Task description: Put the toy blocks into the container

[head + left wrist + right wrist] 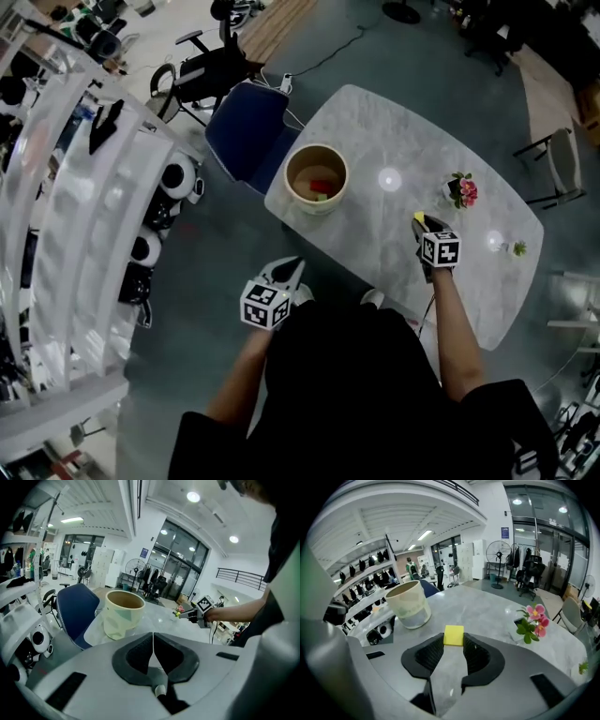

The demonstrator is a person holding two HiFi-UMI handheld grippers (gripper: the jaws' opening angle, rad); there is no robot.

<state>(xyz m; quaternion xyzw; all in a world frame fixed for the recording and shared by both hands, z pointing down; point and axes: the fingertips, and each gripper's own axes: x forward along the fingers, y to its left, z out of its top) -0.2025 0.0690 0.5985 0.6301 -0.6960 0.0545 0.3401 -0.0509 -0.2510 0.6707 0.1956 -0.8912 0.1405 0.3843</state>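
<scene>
Marble table (403,131), one cream container (316,178) on it, red block (319,187) showing inside. Right gripper (453,641) clamped on one yellow block (453,634) over the table; left gripper (153,637) closed, empty, off the table edge.

Pink flowers (466,192) and, perhaps, a small plant (518,248) stand on the table (375,122).

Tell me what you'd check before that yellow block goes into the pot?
1. Yellow block pinched in right tongs: ok.
2. Pot upright, mouth open: ok.
3. Room left above blocks inside: ok.
4. Left tongs shut, empty, away from the pot: ok.
5. Flowers off the way to the pot: ok.
6. Right tongs above the pot: not ok, they are off to its side.
</scene>
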